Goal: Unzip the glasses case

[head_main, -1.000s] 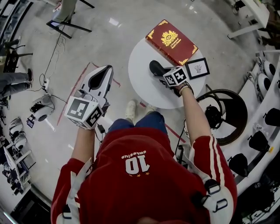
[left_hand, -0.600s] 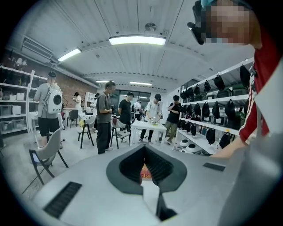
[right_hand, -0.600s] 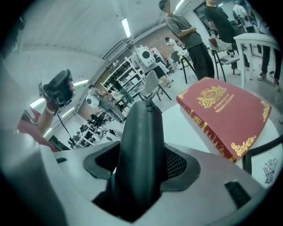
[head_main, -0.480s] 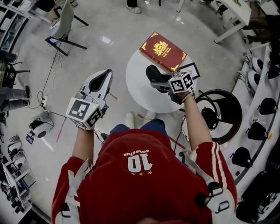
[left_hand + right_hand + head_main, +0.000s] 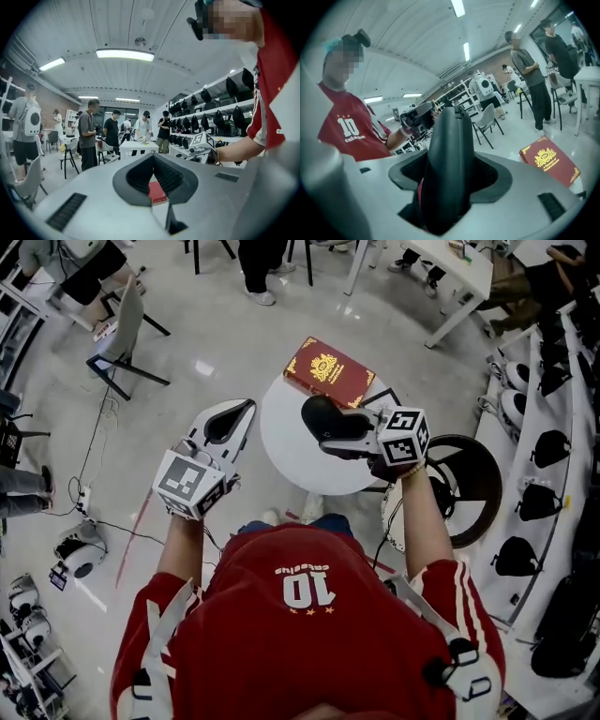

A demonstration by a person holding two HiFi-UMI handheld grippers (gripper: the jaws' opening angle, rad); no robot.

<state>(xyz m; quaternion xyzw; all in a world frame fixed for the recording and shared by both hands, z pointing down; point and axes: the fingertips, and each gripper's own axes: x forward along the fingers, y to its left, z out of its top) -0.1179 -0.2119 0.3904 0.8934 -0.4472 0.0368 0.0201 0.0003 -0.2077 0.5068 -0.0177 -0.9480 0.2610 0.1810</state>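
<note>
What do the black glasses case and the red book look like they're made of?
Glasses case: looks like smooth black faux leather or moulded shell, semi-matte; it shows a soft, even sheen and no weave. Which one is unclear.
Red book: probably a stiff board cover, slightly glossy, with gold foil-like crest and corner ornaments.

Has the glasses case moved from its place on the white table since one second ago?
Yes. The right gripper has lifted the glasses case up off the round table, toward the camera; the red book stays lying there.
</note>
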